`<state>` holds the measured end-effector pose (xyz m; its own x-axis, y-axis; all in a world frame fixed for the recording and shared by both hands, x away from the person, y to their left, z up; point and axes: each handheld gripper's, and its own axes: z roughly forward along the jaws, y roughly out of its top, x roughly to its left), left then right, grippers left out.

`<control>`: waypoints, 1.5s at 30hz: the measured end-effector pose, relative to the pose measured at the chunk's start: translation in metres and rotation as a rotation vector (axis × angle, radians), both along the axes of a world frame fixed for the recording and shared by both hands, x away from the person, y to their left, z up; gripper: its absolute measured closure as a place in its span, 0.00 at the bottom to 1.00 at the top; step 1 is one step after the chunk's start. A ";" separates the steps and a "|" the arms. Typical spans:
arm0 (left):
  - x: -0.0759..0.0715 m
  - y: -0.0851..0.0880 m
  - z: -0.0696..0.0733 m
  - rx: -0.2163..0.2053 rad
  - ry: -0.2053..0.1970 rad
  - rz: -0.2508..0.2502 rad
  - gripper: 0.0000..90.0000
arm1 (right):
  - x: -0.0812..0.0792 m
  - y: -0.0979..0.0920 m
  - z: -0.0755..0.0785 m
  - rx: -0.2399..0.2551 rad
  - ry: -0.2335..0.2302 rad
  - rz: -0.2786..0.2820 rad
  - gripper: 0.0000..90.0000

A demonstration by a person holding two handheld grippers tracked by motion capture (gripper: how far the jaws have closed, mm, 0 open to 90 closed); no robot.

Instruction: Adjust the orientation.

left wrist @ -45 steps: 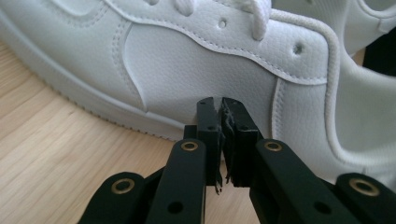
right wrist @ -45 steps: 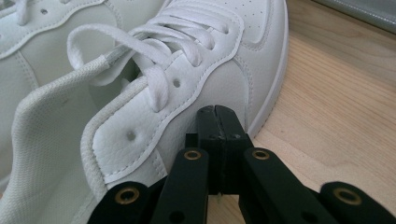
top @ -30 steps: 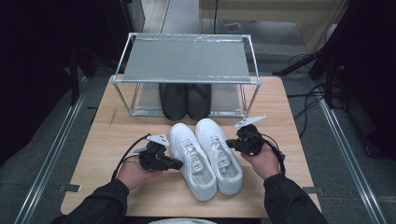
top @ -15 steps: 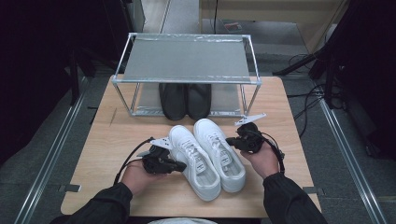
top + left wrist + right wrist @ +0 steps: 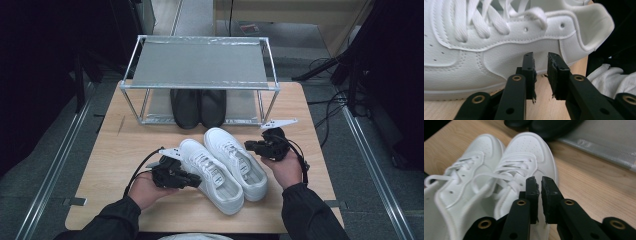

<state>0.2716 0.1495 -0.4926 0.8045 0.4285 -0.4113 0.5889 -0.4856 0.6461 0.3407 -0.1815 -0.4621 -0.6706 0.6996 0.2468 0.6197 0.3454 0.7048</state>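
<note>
While both hands rest at the lower middle of the high view, a pair of white sneakers [image 5: 222,162] lies between them on the tabletop [image 5: 110,150], toes pointing up the frame toward a metal rack [image 5: 200,65] with black shoes [image 5: 198,107] beneath it. The left gripper [image 5: 187,178] sits against the outer side of the left sneaker [image 5: 210,175]; the right gripper [image 5: 252,146] sits beside the right sneaker [image 5: 235,157].

Seen from the left gripper view, the left sneaker's side panel [image 5: 506,55] takes up the upper frame, its collar at upper right. The jaws have just been opening; they stand a little apart with nothing between them, tips just short of the panel.

Seen from the right gripper view, both sneakers [image 5: 499,177] run from the lower left up to the centre, laces loose. The jaws, which have just eased apart, show a narrow gap and grasp nothing, poised by the right sneaker's lacing.

Judging by looks, these sneakers are light, with smooth, somewhat slippery leather-like sides and a stiff sole. The padded collar or heel rim seems the surest place to pinch; flat side panels would likely slip, and laces would let the sneaker dangle.
</note>
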 end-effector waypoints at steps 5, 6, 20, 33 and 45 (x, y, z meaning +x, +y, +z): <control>-0.001 0.009 0.011 -0.009 -0.022 0.017 0.74 | -0.016 0.000 0.010 0.022 -0.029 0.000 0.84; -0.001 0.012 0.013 -0.011 -0.023 0.021 0.73 | -0.018 -0.001 0.012 0.024 -0.036 -0.003 0.82; -0.001 0.030 0.024 -0.011 -0.085 0.050 0.59 | -0.058 0.017 0.020 0.046 -0.053 0.049 0.74; 0.014 0.048 0.031 -0.040 -0.119 0.095 0.50 | -0.071 0.034 0.009 0.022 -0.034 0.050 0.59; 0.026 0.056 0.037 -0.044 -0.133 0.115 0.49 | -0.077 0.049 -0.004 0.001 0.008 0.039 0.47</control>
<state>0.2973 0.2057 -0.4554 0.7998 0.5048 -0.3248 0.5469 -0.3896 0.7411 0.2642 -0.1328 -0.4657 -0.6952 0.6728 0.2532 0.6117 0.3685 0.7000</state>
